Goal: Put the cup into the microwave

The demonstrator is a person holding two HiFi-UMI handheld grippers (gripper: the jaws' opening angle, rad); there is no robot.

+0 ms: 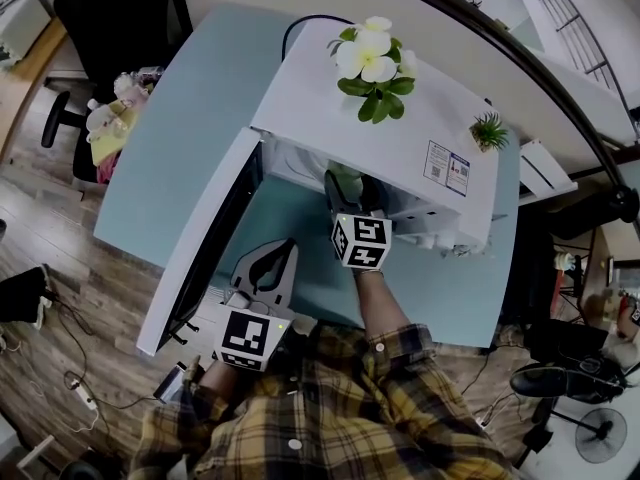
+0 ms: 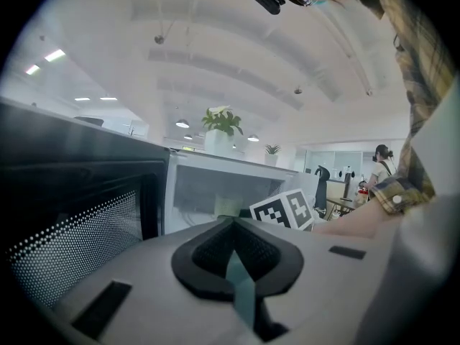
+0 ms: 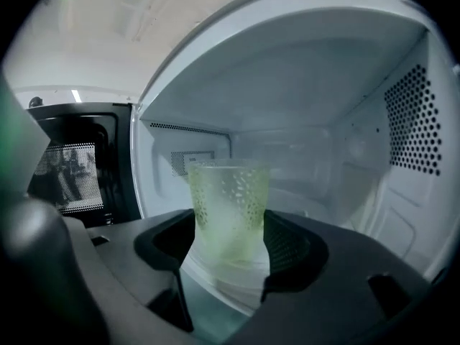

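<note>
Left gripper point(image 2: 231, 227) logged at 6 o'clock; jaws drawn together at the tips, nothing caught between them; only a thin teal sliver is seen through the slit below. Microwave door point(image 2: 72, 221) stood open at 9 o'clock; dark, with its dotted mesh lit pale. Microwave point(image 2: 194, 192) cavity seen at centre, white-walled; potted plant point(image 2: 219, 124) with a white flower set on its top at 12 o'clock; smaller plant point(image 2: 272, 149) noted toward 1 o'clock. Marker cube point(image 2: 284, 208) seen tilted at the cavity mouth; pale green cup point(image 2: 227, 205) faintly made out just beside it, toward 9 o'clock; contact cannot be told. Forearm point(image 2: 356, 225) and plaid sleeve point(image 2: 406, 182) recorded at 3 o'clock; distant person point(image 2: 381, 165) seen behind.
</note>
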